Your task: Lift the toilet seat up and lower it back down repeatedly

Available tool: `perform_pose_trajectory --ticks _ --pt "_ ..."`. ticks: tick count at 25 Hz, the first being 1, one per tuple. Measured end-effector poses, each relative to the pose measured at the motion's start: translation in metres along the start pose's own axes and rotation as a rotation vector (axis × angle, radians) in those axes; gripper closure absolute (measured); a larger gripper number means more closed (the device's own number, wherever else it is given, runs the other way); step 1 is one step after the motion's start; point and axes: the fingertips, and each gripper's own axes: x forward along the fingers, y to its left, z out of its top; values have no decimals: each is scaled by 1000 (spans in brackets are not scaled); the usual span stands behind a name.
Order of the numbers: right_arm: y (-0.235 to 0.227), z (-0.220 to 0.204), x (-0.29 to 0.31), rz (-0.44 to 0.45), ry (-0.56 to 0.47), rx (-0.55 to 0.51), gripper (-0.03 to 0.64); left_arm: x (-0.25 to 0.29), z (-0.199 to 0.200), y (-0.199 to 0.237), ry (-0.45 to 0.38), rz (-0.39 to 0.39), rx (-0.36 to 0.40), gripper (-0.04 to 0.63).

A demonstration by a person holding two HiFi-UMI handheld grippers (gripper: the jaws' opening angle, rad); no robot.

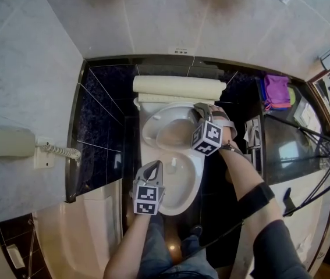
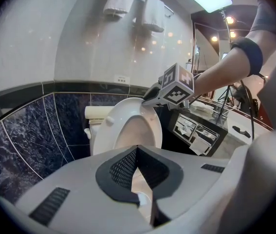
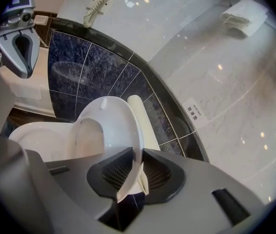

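Observation:
The white toilet seat (image 1: 166, 129) stands part-raised, tilted over the bowl (image 1: 183, 186). My right gripper (image 1: 199, 113) is shut on the seat's right rim. In the right gripper view the thin seat edge (image 3: 109, 123) runs between the dark pads (image 3: 158, 172), which press on it at the right gripper (image 3: 136, 165). My left gripper (image 1: 153, 168) hovers over the bowl's front left rim, shut on nothing. In the left gripper view its tips meet at the left gripper (image 2: 137, 151), and the seat (image 2: 128, 128) and right gripper (image 2: 150, 97) show beyond. The right gripper view catches the left gripper (image 3: 19, 44) at top left.
A cream lid or tank (image 1: 179, 88) stands behind the seat against the dark tiled wall (image 1: 103, 127). A corded wall handset (image 1: 53, 151) hangs left. A paper holder (image 1: 253, 133), purple cloths (image 1: 276, 92) and a tripod (image 1: 319, 150) crowd the right side. The person's legs (image 1: 165, 251) are below.

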Motion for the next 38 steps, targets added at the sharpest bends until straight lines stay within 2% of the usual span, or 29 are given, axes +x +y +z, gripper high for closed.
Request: perform_pose_trajectory --ticks 7,17,27,38 --pt "7 1 -9 -4 7 2 534 0 -18 -3 31 4 -10 597" --pt "44 5 -62 -33 -45 -6 540 -2 -45 -20 64 18 -43 597" --pt "120 -1 -131 -18 -120 -3 543 -13 -76 -51 90 33 -36 597" --pt "237 -19 -188 52 -155 -46 528 -31 -120 -78 102 55 -69 597"
